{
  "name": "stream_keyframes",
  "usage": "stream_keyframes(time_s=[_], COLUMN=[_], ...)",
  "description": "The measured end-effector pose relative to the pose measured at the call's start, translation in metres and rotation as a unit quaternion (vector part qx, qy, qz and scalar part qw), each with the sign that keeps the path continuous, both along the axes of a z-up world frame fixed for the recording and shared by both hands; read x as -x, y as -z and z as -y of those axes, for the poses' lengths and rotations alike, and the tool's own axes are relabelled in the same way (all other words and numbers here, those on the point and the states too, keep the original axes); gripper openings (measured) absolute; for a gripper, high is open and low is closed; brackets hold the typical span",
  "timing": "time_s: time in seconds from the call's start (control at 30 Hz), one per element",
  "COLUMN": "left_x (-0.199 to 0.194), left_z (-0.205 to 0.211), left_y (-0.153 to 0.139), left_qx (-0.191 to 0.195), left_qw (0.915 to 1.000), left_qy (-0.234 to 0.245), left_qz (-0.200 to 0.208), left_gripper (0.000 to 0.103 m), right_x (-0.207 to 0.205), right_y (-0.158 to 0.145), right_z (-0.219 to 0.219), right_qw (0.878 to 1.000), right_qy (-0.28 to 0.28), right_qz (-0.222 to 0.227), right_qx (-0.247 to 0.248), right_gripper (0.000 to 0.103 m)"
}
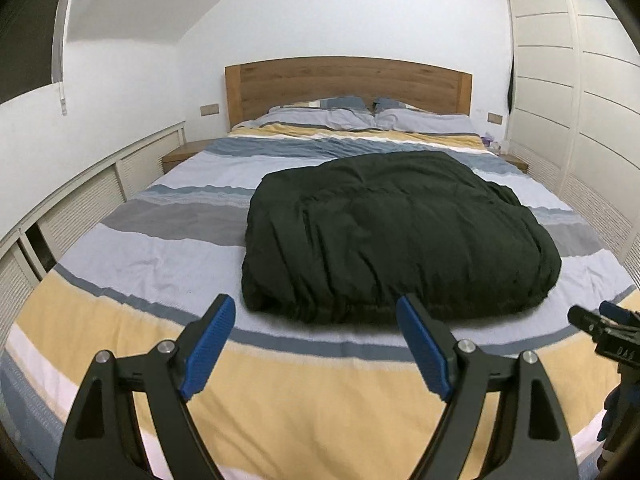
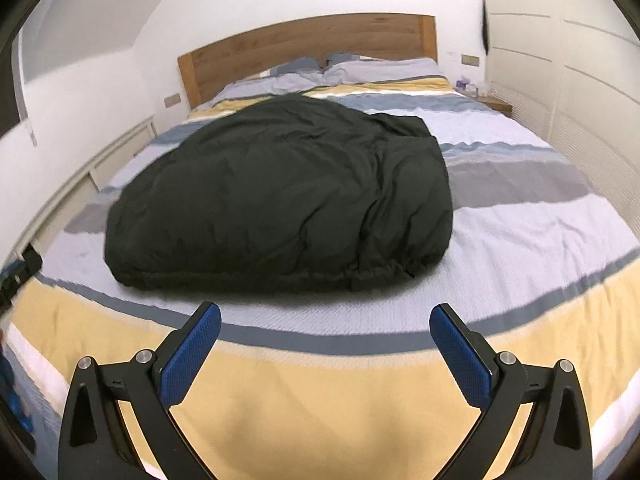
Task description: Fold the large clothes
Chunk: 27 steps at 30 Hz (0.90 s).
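Note:
A large dark green padded garment (image 1: 396, 236) lies folded in a thick bundle on the striped bedspread (image 1: 132, 264), its gathered hem toward me. It also shows in the right wrist view (image 2: 280, 200). My left gripper (image 1: 316, 308) is open and empty, held above the bed just short of the garment's near edge. My right gripper (image 2: 326, 316) is open and empty, also above the bed short of the near edge. The right gripper's tip shows at the right edge of the left wrist view (image 1: 592, 320).
The bed has a wooden headboard (image 1: 348, 80) and two pillows (image 1: 320, 116). A low white slatted cabinet (image 1: 80, 208) runs along the left side. White wardrobe doors (image 1: 580, 100) stand at the right. Small bedside tables (image 1: 184, 152) flank the headboard.

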<state>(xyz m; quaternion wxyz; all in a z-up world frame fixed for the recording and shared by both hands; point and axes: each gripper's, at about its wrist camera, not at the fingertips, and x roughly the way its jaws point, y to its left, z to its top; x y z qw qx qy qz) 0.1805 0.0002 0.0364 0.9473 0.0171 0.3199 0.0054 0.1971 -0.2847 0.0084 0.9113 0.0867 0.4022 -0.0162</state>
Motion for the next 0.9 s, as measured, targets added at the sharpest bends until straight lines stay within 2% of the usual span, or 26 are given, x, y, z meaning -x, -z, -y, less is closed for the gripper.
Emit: stream_keyframes(time_s=[0.17, 0.33, 0.63, 0.9], left_x=[0.026, 0.051, 0.089, 0.107], left_z=[0.003, 0.006, 0.012, 0.008], left_y=[-0.007, -0.012, -0.023, -0.035], left_qx=[0.027, 0.030, -0.010, -0.004], left_qw=[0.9993, 0.9993, 0.9998, 0.9996], left_qy=[0.024, 0.023, 0.009, 0.011], left_qz=[-0.008, -0.004, 0.014, 0.026], left_gripper=[0.083, 0.083, 0.083, 0.083], right_x=[0.024, 0.048, 0.077, 0.096], right_y=[-0.017, -0.030, -0.049, -0.066], right_z=[-0.004, -0.009, -0.018, -0.020], right_qw=[1.000, 1.000, 0.999, 0.998], right_qy=[0.006, 0.010, 0.009, 0.007], right_qz=[0.014, 0.026, 0.045, 0.064], right_qx=[0.000, -0.006, -0.008, 0.002], right_gripper=[0.102, 0.102, 0.102, 0.102])
